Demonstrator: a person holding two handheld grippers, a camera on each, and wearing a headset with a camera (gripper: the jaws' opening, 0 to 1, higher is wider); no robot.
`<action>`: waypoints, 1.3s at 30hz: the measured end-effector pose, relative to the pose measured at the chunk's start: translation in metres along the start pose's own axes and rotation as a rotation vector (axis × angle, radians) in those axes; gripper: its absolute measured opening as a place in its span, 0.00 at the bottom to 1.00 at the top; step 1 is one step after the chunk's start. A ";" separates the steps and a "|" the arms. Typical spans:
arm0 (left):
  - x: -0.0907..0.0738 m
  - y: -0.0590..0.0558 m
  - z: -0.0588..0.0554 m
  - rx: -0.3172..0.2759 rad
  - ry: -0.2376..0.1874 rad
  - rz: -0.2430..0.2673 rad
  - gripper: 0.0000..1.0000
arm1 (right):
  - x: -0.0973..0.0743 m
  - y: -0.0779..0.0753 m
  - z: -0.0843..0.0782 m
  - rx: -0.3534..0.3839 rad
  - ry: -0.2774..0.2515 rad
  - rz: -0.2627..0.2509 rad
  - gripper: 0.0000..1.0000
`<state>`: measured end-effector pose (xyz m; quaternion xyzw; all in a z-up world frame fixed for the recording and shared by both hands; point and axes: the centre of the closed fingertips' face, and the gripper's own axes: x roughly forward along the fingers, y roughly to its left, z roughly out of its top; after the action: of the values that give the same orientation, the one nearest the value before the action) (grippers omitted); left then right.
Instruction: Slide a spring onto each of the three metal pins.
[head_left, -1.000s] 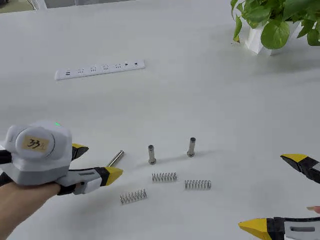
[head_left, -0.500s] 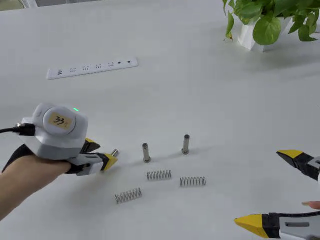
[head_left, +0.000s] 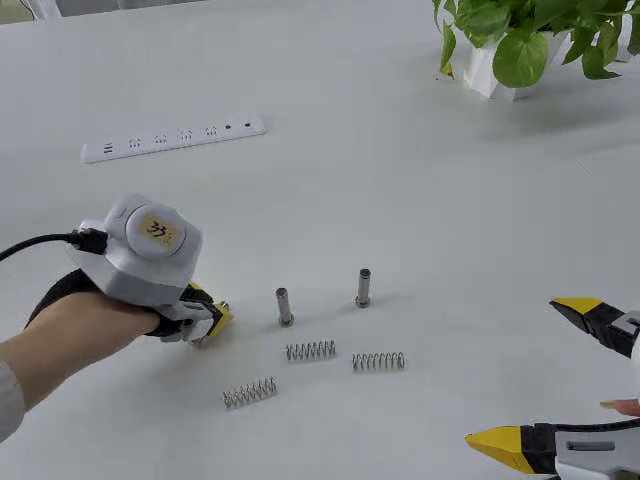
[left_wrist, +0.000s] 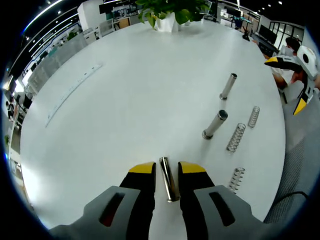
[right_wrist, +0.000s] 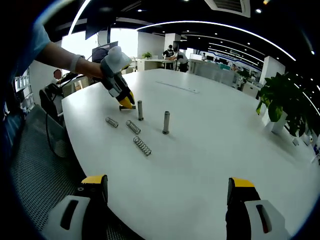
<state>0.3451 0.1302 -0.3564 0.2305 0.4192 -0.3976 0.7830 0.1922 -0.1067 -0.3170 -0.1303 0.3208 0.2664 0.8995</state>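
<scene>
My left gripper (head_left: 207, 323) rests low on the white table (head_left: 400, 180), shut on a metal pin (left_wrist: 167, 177) that lies flat between its yellow-tipped jaws. Right of it, two more pins stand upright (head_left: 285, 307) (head_left: 363, 287). Three springs lie in front of them: one (head_left: 311, 350) in the middle, one (head_left: 378, 361) to its right, one (head_left: 250, 392) nearest the left gripper. My right gripper (head_left: 535, 375) hovers open at the lower right, well away from the parts. In the right gripper view its jaws (right_wrist: 167, 182) are spread wide, with the pins (right_wrist: 140, 110) and springs (right_wrist: 142, 145) far ahead.
A white power strip (head_left: 172, 138) lies at the back left of the table. At the far right corner stands a potted plant (head_left: 500, 40) in a white pot. A black cable (head_left: 40, 245) runs off left from the left gripper.
My left gripper has moved in on the lying pin and narrowed from open until its jaws hold it. The right gripper has stayed open in place. The camera has shifted slightly.
</scene>
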 end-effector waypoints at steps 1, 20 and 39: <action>0.000 0.000 0.000 0.003 0.008 0.002 0.13 | 0.000 0.000 0.000 0.002 -0.002 -0.001 1.00; 0.008 0.002 -0.007 0.008 0.112 0.002 0.08 | -0.004 0.002 -0.004 0.000 0.005 -0.002 1.00; 0.004 0.000 -0.010 -0.100 0.067 0.030 0.04 | -0.003 0.010 -0.002 -0.035 0.015 0.018 1.00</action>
<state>0.3417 0.1355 -0.3648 0.2106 0.4609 -0.3565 0.7849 0.1842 -0.1005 -0.3173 -0.1451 0.3238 0.2792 0.8923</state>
